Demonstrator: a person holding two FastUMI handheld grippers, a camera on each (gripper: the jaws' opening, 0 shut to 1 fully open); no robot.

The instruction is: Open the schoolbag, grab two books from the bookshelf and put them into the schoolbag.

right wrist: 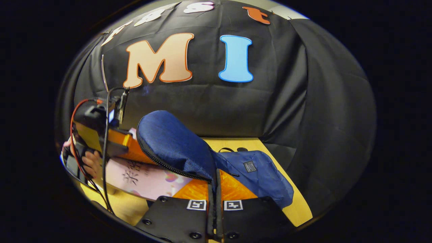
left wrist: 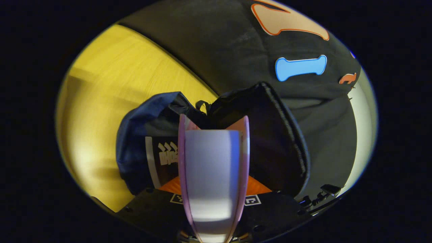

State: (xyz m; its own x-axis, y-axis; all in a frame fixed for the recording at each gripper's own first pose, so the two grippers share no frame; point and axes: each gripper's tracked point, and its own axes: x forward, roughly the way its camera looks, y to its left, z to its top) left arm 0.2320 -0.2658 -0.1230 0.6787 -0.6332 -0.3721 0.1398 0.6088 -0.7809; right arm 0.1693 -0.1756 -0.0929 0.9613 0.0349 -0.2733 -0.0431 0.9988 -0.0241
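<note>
Navy schoolbag (right wrist: 256, 175) flap pinched in my closed right gripper (right wrist: 215, 202); my left gripper (left wrist: 213, 162) clamps a pink-edged book (left wrist: 211, 175) at its mouth.

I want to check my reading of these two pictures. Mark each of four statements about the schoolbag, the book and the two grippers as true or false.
1. The schoolbag is zipped shut. False: it is open, with its flap raised.
2. The right gripper pinches the edge of the flap. True.
3. The left gripper is empty. False: it holds a pink-edged book at the bag's opening.
4. The schoolbag lies on a yellow wooden table. True.
</note>
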